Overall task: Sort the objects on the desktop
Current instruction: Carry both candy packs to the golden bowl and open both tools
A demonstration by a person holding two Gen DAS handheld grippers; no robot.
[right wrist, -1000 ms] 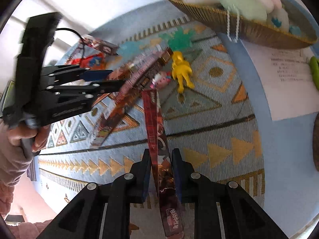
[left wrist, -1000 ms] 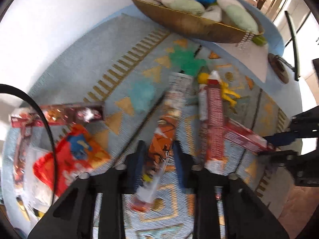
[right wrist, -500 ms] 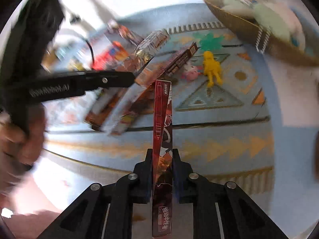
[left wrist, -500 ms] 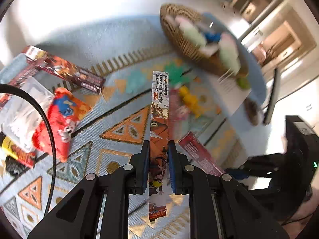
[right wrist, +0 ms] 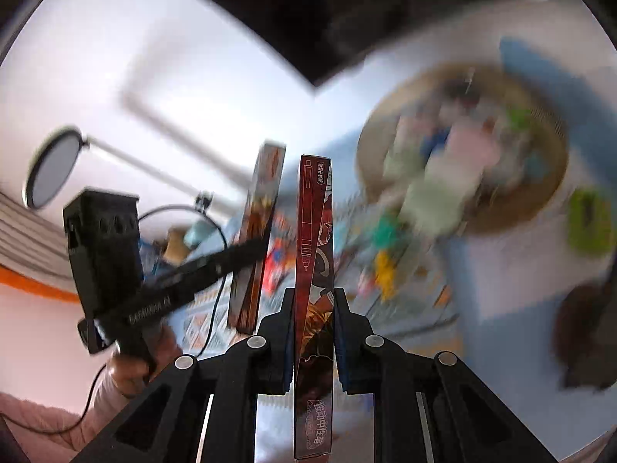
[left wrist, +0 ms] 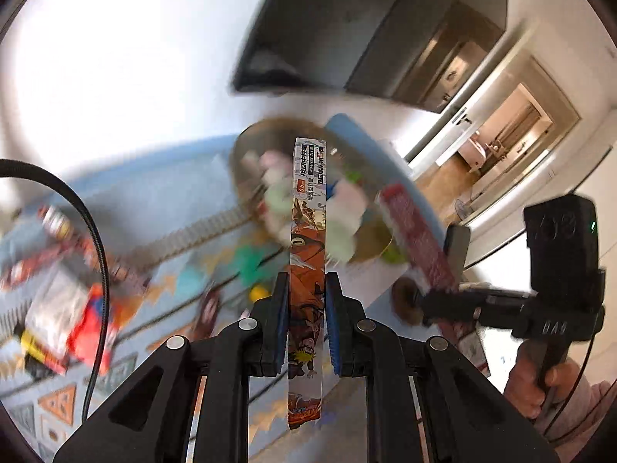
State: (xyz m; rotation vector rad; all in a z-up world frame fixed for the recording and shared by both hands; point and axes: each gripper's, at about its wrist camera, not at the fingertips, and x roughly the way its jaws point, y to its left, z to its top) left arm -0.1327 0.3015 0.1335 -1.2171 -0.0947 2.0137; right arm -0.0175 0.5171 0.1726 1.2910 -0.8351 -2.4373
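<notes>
Two long pen boxes have been lifted clear of the counter and swung toward the basket.

Between the fingers of the left gripper [left wrist: 307, 301] a slim orange cartoon-printed cardboard pen box [left wrist: 308, 231] is clamped, standing upright; half a second ago it still hung low over the patterned blue woven mat [left wrist: 154, 347]. The right gripper [right wrist: 311, 332] is likewise closed on a glossy dark-red cardboard pen box [right wrist: 314, 247], flat-sided and sharp-edged. Beyond both fingertips, blurred by motion, the round woven wicker basket [right wrist: 540, 208] of soft pastel plush toys is now centred ahead, so delivery is judged to be under way. Crinkled snack packets [left wrist: 73, 308] are left of the left fingers.
</notes>
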